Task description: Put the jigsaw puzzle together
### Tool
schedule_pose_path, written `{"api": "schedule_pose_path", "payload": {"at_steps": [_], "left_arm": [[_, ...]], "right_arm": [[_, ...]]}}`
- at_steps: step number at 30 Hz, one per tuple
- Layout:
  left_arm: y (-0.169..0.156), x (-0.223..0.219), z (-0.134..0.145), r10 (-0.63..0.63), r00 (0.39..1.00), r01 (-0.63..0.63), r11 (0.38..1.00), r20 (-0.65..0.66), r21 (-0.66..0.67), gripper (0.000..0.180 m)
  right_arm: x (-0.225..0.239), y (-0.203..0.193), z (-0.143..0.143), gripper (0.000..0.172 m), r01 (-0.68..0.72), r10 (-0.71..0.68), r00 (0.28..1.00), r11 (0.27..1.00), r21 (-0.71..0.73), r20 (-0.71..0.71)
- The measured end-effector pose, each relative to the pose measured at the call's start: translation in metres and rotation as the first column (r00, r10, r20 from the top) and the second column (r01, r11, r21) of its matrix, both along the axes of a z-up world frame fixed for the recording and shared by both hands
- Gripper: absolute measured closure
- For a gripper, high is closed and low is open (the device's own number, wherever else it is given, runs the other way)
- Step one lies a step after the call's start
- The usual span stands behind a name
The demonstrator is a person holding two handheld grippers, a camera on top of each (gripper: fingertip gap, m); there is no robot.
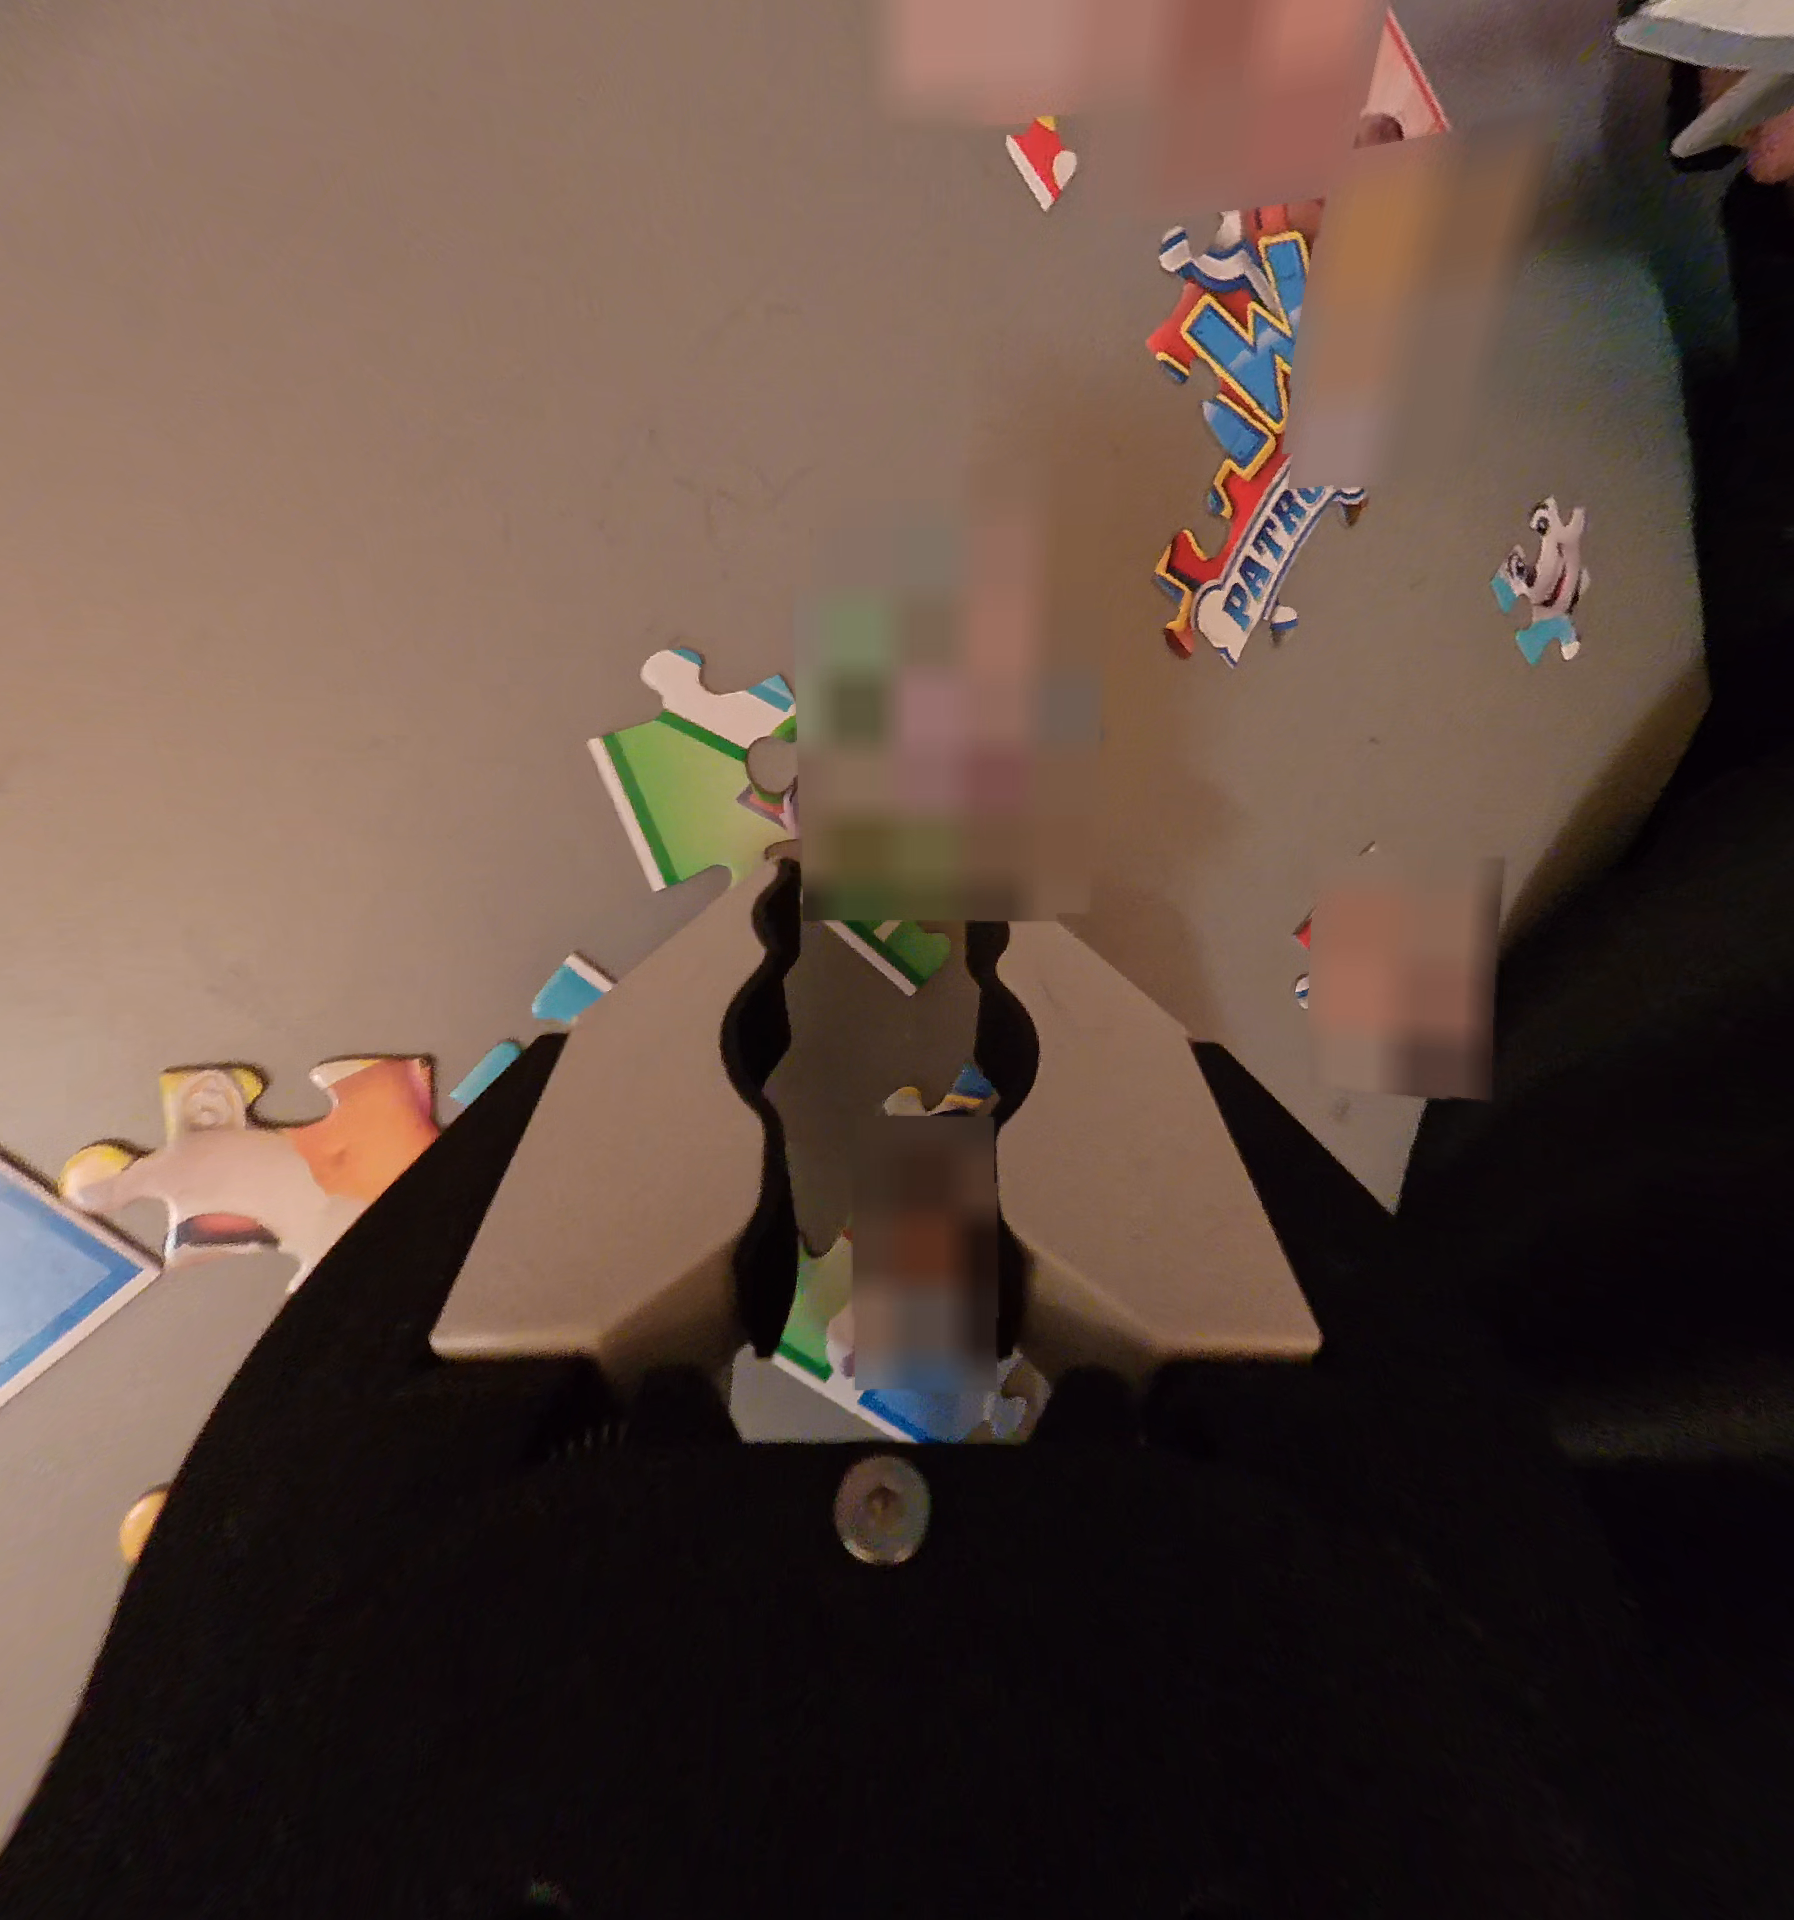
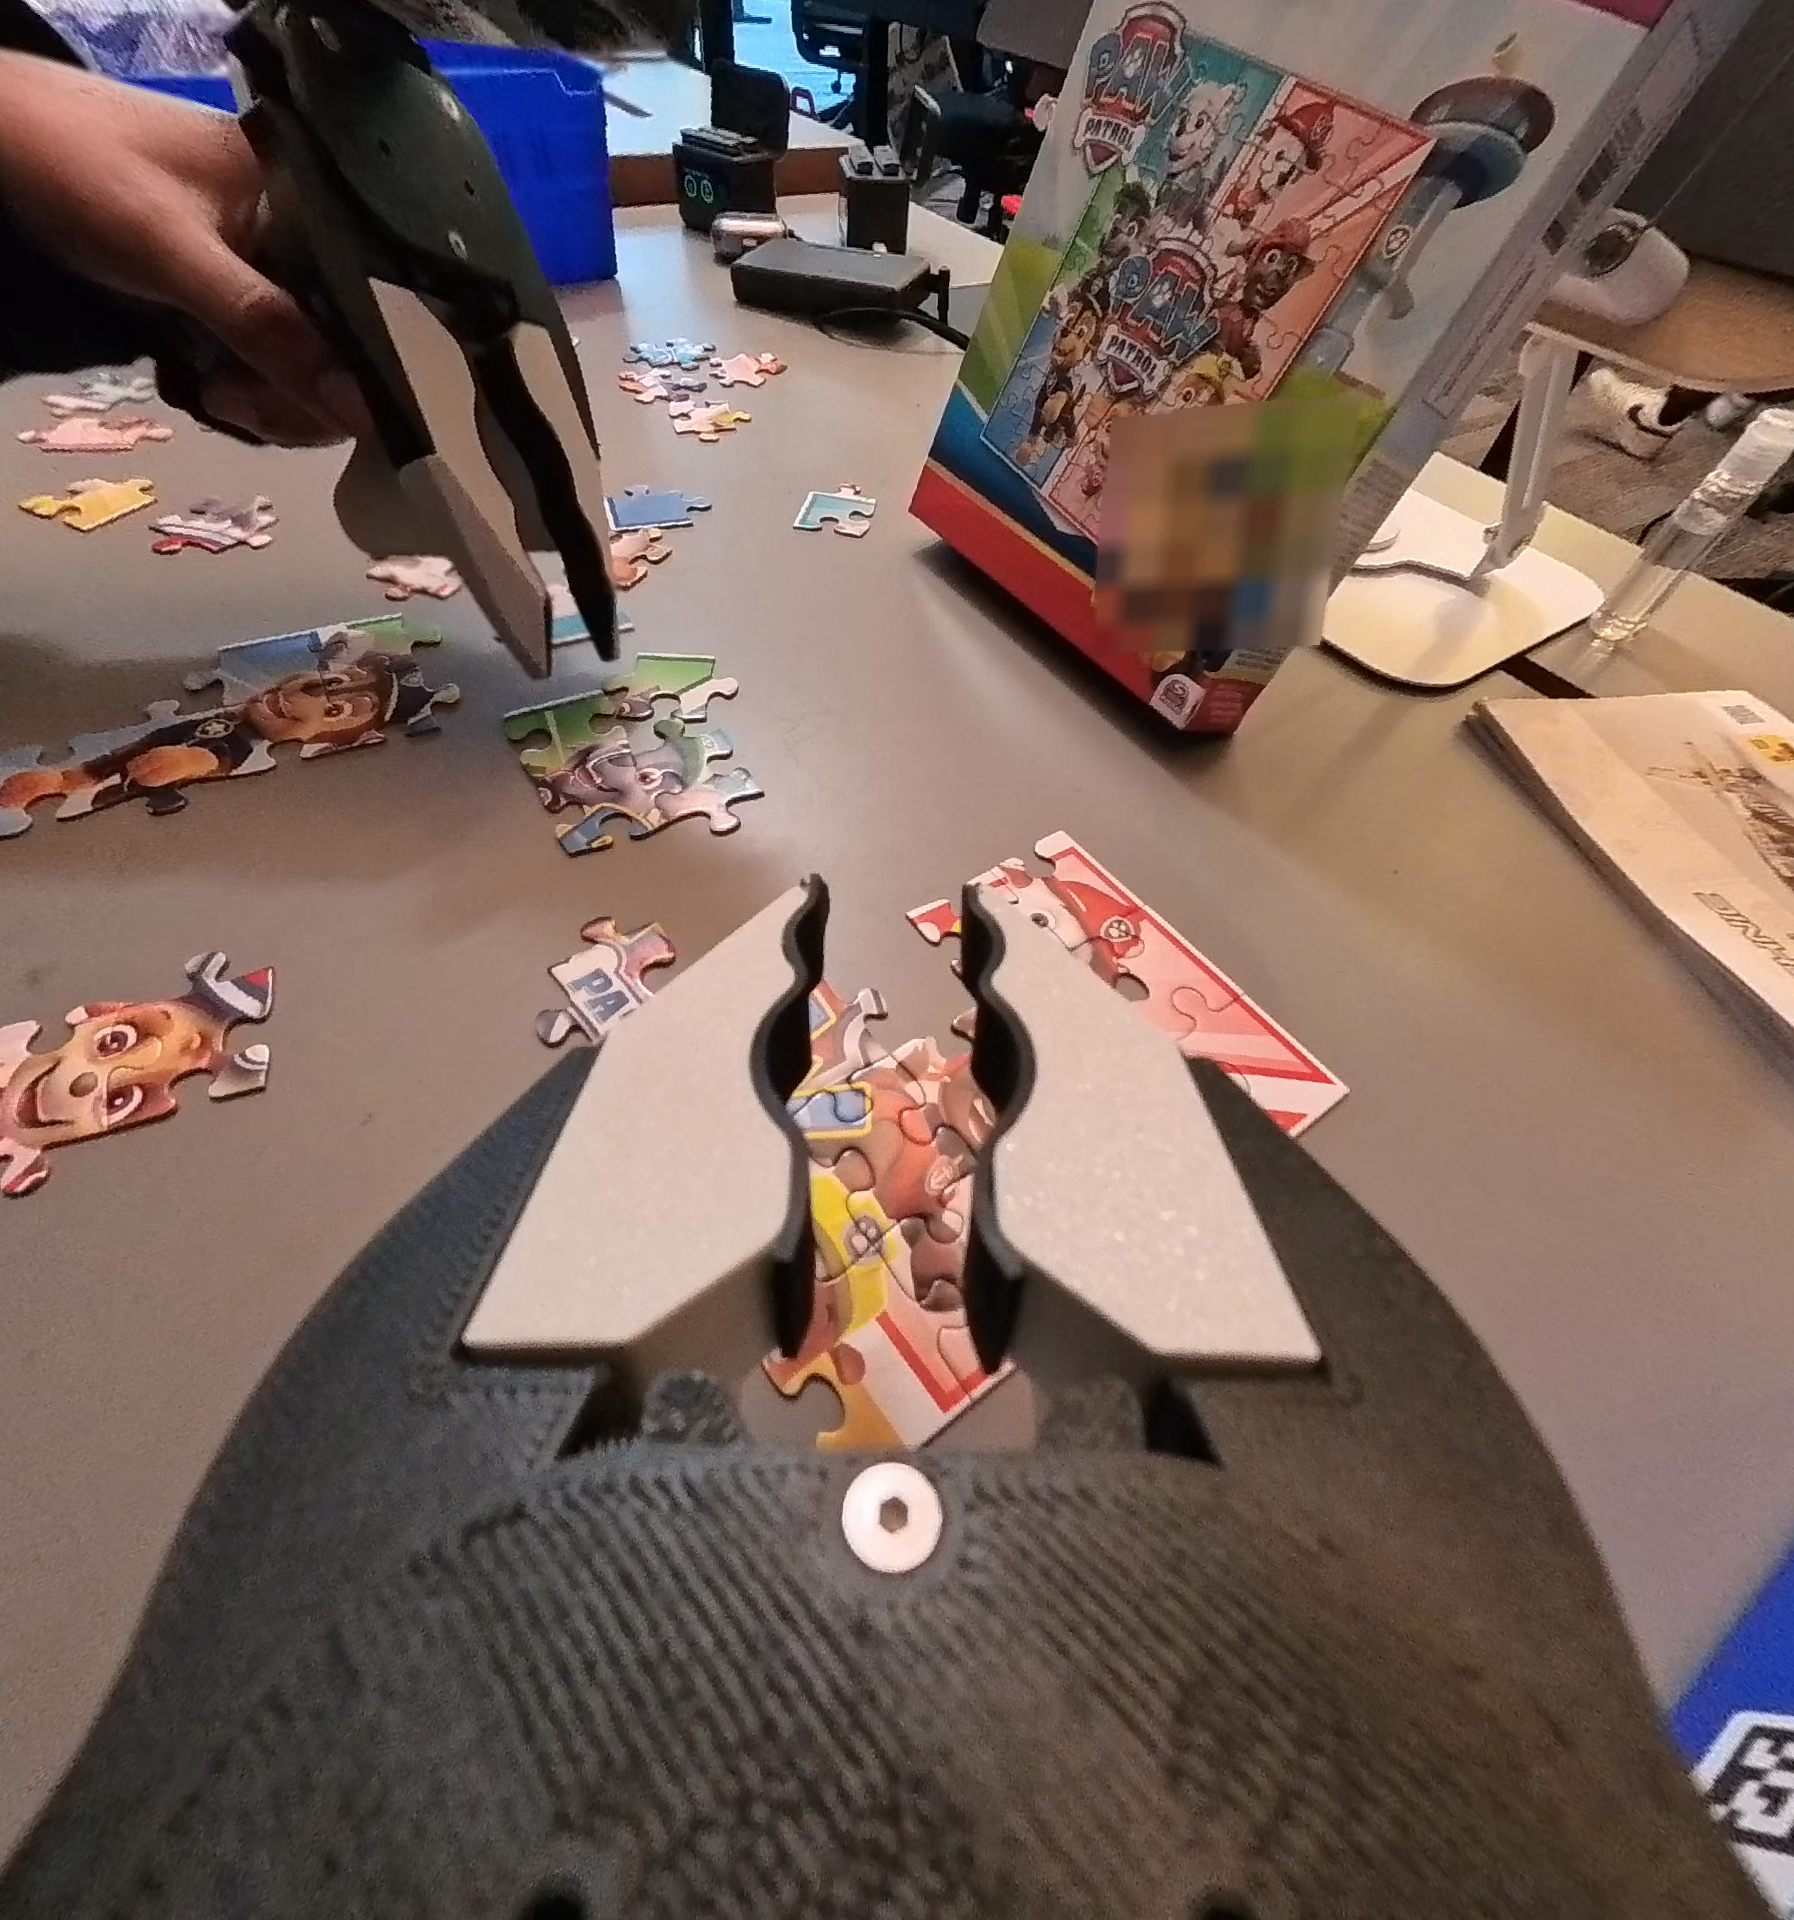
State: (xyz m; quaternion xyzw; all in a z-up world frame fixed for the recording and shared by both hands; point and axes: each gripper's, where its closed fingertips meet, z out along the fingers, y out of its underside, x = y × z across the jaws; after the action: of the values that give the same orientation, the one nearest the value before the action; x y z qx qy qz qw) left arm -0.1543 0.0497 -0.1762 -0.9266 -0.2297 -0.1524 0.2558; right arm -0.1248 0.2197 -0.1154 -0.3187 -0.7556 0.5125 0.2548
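Everything here is placed by the green puzzle cluster (image 2: pixel 635 750), a joined patch of pieces lying flat on the grey worktop (image 2: pixel 976 727). Far left of it lies a pink-faced pup cluster (image 2: pixel 93 1070), and just left a longer joined strip with a brown pup (image 2: pixel 218 727). Directly above the cluster's far edge hangs the left gripper (image 2: pixel 569 655), held in a person's hand (image 2: pixel 145 260) and pointing down; its jaws stand apart with nothing between them, tips just clear of the pieces. From its own view the green piece (image 1: pixel 685 790) lies just ahead of the tips. Nearer than the cluster and to its right, the right gripper (image 2: pixel 893 914) hovers over a red-and-pink joined section (image 2: pixel 1184 997); its jaws are apart and bare, with a loose grey-blue piece (image 2: pixel 607 982) just left of them. Right of the cluster stands the puzzle box (image 2: pixel 1184 343), and farther right lies a booklet (image 2: pixel 1703 862).
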Motion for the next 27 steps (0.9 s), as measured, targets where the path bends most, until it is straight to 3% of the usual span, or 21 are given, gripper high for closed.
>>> {"api": "schedule_pose_path", "payload": {"at_steps": [6, 17, 20, 23, 27], "left_arm": [[-0.014, -0.005, -0.010, 0.026, 0.999, -0.030, 0.996, -0.041, -0.086, 0.149], [0.005, 0.014, -0.007, -0.027, 1.000, 0.027, 1.000, 0.013, -0.004, 0.144], [0.004, 0.000, 0.000, -0.013, 0.999, 0.013, 1.000, -0.045, 0.009, 0.144], [-0.002, -0.031, 0.001, -0.001, 0.975, -0.004, 1.000, -0.221, -0.021, 0.144], [-0.003, -0.040, -0.012, -0.130, 0.939, 0.107, 0.990, -0.319, -0.089, 0.132]], "right_arm": [[0.000, -0.001, 0.000, 0.147, -0.003, 0.003, 1.000, 1.000, 0.003, 0.001], [0.000, -0.001, -0.001, 0.148, -0.002, 0.002, 1.000, 1.000, 0.005, 0.001], [0.000, -0.001, -0.001, 0.148, -0.003, 0.003, 1.000, 1.000, 0.005, 0.001], [0.000, -0.002, -0.001, 0.148, -0.004, 0.004, 1.000, 1.000, 0.007, 0.001], [0.000, -0.001, -0.001, 0.148, -0.002, 0.002, 1.000, 1.000, 0.008, 0.000]]}}
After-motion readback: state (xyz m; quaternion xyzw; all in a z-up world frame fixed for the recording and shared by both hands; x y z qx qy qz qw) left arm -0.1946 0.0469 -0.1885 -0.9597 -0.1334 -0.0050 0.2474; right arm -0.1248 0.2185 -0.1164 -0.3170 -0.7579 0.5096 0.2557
